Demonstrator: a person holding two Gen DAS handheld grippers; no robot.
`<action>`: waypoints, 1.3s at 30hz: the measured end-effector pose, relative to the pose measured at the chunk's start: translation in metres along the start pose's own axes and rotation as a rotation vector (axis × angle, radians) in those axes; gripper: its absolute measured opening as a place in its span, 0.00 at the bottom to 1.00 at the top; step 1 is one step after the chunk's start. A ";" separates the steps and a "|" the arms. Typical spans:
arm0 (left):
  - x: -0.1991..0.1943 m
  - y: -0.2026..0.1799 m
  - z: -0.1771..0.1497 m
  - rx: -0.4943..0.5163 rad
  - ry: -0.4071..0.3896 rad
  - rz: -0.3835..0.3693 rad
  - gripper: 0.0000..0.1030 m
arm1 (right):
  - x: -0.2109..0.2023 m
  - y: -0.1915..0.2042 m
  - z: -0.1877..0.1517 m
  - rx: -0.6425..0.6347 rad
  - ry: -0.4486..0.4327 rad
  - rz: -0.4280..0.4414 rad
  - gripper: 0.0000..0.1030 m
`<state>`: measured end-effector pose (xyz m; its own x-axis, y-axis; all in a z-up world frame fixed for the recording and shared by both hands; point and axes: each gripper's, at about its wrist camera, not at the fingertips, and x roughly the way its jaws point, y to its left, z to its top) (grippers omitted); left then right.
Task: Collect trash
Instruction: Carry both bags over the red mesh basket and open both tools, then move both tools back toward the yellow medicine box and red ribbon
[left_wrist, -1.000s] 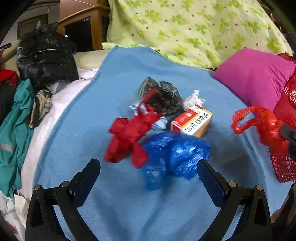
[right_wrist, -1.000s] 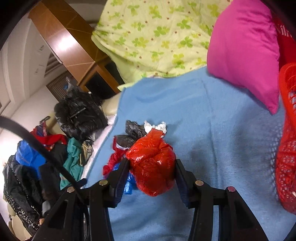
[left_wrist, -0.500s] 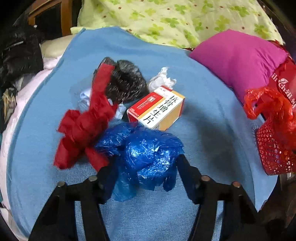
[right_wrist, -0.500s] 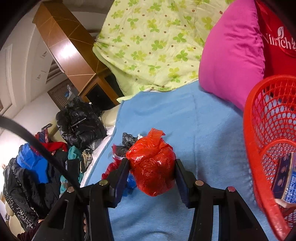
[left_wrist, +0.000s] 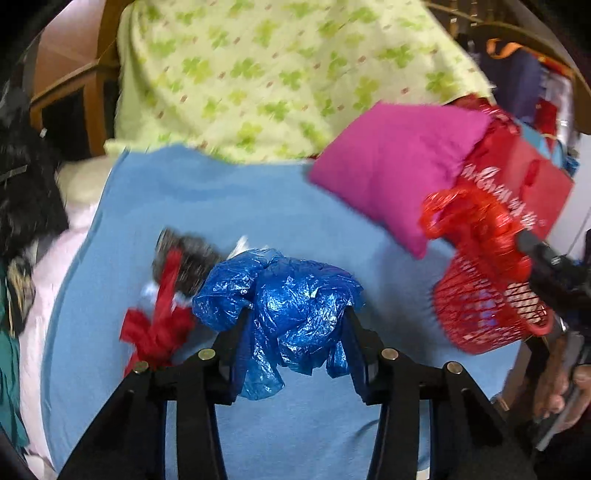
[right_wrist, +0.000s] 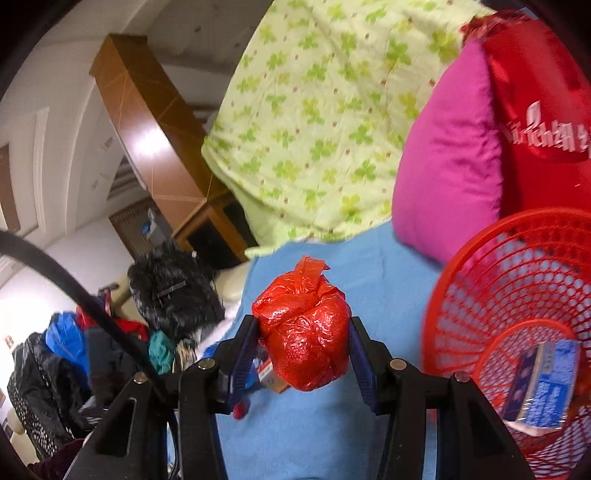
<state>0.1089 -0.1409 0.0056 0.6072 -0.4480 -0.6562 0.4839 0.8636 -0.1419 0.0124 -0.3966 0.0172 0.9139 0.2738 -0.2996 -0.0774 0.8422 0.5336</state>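
1. We hold two bundles of trash above the blue blanket (left_wrist: 236, 206) on the bed: the left claw (left_wrist: 295, 325) is closing on a crumpled blue plastic bag (left_wrist: 291, 299), its fingers pressing into both sides of the wad, which hangs clear of the blanket.

2. Our right claw (right_wrist: 303, 343) pinches a knotted red plastic bag (right_wrist: 303, 332) across its middle, just beside the red mesh basket (right_wrist: 517, 280), where a blue printed packet (right_wrist: 543, 384) already lies.

3. We judge both bags light, soft and slippery: the film crumples under the fingers and gives no firm edge, so the hold belongs on the thickest part of the wad, or at the red bag's knot, not on a loose flap that could slide out.

4. The blue bag's loose tails dangle below the fingers; we expect they could snag on the basket rim when it goes in.

5. More trash waits on the blanket beyond the blue bag: a red crumpled scrap (left_wrist: 159, 325) and a dark bag (left_wrist: 188, 258), blurred in the left wrist view.

6. A pink pillow (left_wrist: 391, 173) and a green clover-print quilt (left_wrist: 280, 74) lie behind.
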 end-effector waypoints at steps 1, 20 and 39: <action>-0.005 -0.008 0.005 0.014 -0.013 -0.013 0.46 | -0.008 -0.004 0.002 0.008 -0.023 -0.005 0.50; -0.003 -0.199 0.054 0.281 -0.045 -0.342 0.49 | -0.137 -0.113 0.014 0.285 -0.272 -0.117 0.52; 0.009 -0.175 0.044 0.227 0.017 -0.293 0.73 | -0.143 -0.124 0.014 0.379 -0.333 -0.087 0.75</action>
<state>0.0574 -0.3062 0.0575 0.4126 -0.6633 -0.6243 0.7642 0.6251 -0.1590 -0.1034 -0.5462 0.0049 0.9928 -0.0047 -0.1200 0.0979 0.6108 0.7857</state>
